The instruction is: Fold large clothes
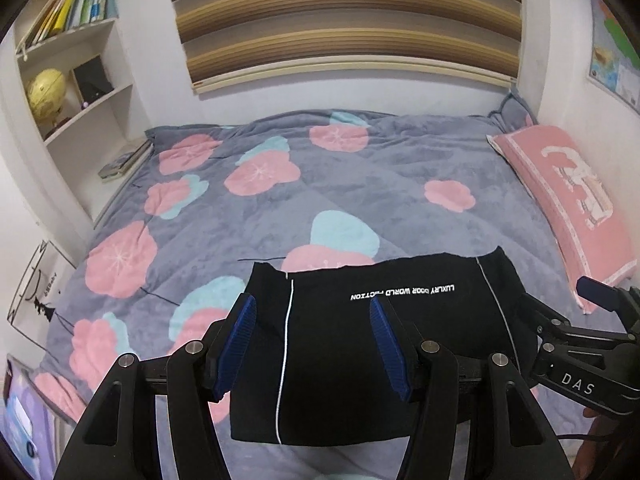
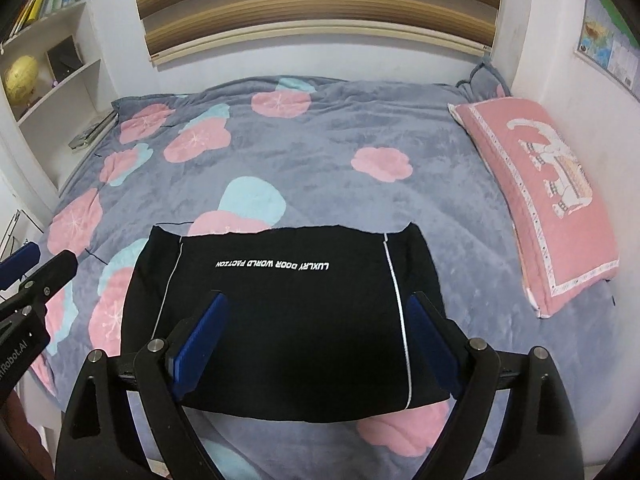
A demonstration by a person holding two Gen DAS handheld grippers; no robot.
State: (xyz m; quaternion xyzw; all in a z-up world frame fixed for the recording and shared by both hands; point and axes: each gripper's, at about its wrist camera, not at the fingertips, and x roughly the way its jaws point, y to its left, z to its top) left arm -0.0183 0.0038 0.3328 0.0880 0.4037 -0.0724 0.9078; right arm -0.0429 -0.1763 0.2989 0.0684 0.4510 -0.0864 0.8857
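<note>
a black garment (image 2: pixel 288 320), folded into a neat block with white piping and upside-down white lettering, lies flat on the near part of a grey flowered blanket (image 2: pixel 340 152). above it the left gripper (image 1: pixel 312 340) and right gripper (image 2: pixel 316 340) hover, jaws apart, gripping nothing. right of the garment lies a pink pillow (image 2: pixel 552 200); far left of it, a shelf (image 1: pixel 80 92) holds books (image 1: pixel 68 4) and a globe (image 1: pixel 46 92).

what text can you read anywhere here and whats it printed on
"LUXLRY DOOR WORLD FACTION": white print, upside down, on the folded black garment.
"DAS": on the right gripper body.
"nRobot.AI", start cut off: on the left gripper body.
Book spines, wall map: too small to read.
</note>
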